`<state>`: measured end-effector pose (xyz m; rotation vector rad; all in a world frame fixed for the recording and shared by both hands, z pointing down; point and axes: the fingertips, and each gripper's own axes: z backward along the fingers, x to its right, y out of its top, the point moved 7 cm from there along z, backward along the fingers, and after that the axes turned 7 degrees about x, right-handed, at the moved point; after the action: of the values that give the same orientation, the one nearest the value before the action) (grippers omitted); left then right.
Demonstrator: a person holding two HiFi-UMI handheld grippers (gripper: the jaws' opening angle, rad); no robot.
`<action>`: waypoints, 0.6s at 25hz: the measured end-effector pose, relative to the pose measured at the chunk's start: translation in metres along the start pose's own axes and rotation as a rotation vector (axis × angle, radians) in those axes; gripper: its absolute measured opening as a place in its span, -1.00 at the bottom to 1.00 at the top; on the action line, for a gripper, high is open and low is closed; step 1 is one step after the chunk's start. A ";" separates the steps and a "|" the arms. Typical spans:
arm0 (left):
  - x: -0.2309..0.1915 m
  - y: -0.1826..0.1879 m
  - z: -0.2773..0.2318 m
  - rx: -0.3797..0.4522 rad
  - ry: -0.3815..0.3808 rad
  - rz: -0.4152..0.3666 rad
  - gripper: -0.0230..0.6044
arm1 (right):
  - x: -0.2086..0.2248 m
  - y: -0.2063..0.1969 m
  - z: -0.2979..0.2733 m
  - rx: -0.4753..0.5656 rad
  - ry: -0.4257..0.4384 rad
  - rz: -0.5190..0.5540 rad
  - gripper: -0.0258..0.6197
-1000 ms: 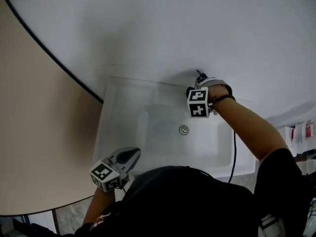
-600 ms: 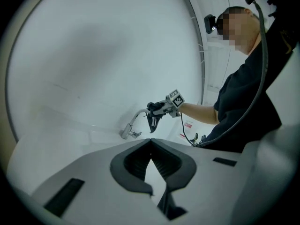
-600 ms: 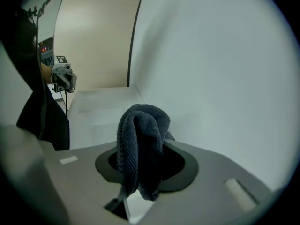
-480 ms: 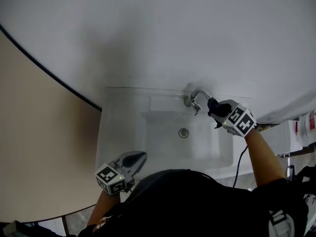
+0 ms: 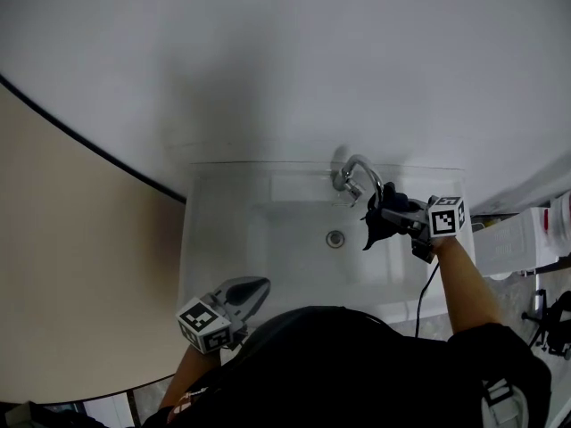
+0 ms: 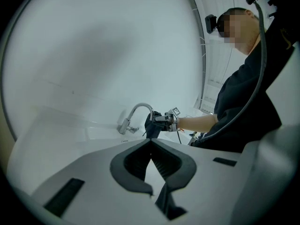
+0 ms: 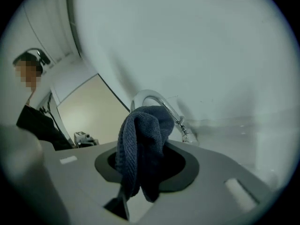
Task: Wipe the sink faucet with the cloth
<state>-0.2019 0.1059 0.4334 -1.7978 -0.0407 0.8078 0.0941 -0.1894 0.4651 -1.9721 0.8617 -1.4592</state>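
White wall [image 5: 285,52] behind, with a beige panel [image 5: 62,266] curving away on the left. Below, a white sink [image 5: 214,239] with a round drain [image 5: 335,238] in the basin and a curved chrome faucet [image 5: 359,173] at the back rim.

Over the right side of the basin, the right tool [image 5: 389,216], clamped on a dark blue cloth [image 7: 140,142], with its jaws just now eased a little wider and the bunched fabric between them. Stands up out of the jaws in a thick fold, with one loose end drooping toward the basin. Sits right beside the faucet's spout, in front of its arch in the right gripper view; touching or not, impossible to tell.

Near the sink's front edge, well apart from the faucet, the left tool [image 5: 257,286], jaws pressed together on nothing. Points across the basin toward the faucet and the cloth.

On each tool, a cube with black-and-white square markers, and behind the right one a bare forearm [image 5: 464,279] running back to a dark sleeve.
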 end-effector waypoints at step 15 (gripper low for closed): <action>0.008 -0.013 -0.006 -0.080 0.029 -0.018 -0.93 | 0.063 0.006 -0.023 -0.081 0.287 -0.282 -0.54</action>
<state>-0.1878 0.1095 0.4416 -1.8820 -0.0706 0.7766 0.0840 -0.2419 0.5062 -2.0381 0.7935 -1.9326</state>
